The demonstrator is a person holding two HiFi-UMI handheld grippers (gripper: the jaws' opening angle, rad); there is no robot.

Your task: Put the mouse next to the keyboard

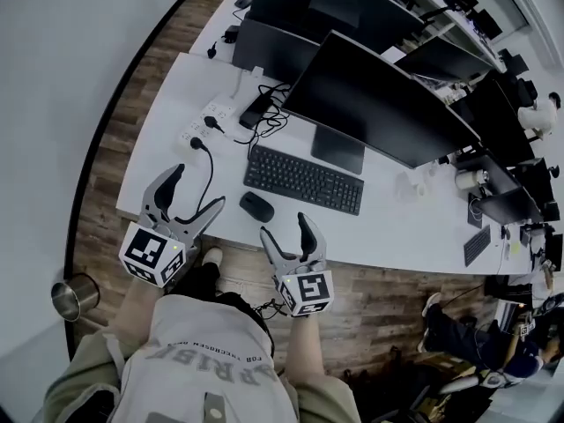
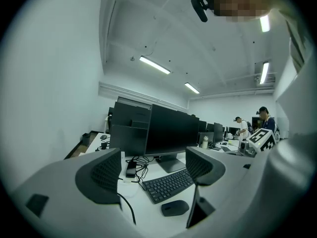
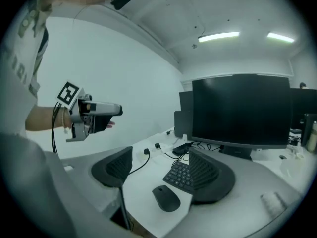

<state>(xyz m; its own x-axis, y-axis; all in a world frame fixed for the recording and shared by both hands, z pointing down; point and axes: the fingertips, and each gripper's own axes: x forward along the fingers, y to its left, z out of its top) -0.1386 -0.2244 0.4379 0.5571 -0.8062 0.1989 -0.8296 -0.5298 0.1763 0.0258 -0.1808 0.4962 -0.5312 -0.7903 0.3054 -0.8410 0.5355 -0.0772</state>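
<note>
- We work over a white counter [image 1: 388, 227] that fills the middle of the head view, with a dark monitor [image 1: 370, 104] across its upper centre.
- The black keyboard [image 1: 304, 180] lies at the frame's centre, just below the monitor.
- Our left hand-held gripper [image 1: 196, 188] at lower left and our right hand-held gripper [image 1: 285, 227] at lower centre both hang with jaws spread, holding nothing.
- The mouse [image 1: 256, 206] sits between them, just below the keyboard's left end. We judge it light, rigid and smooth-shelled, so rather slippery; we would pinch its two long sides at mid-body.
</note>
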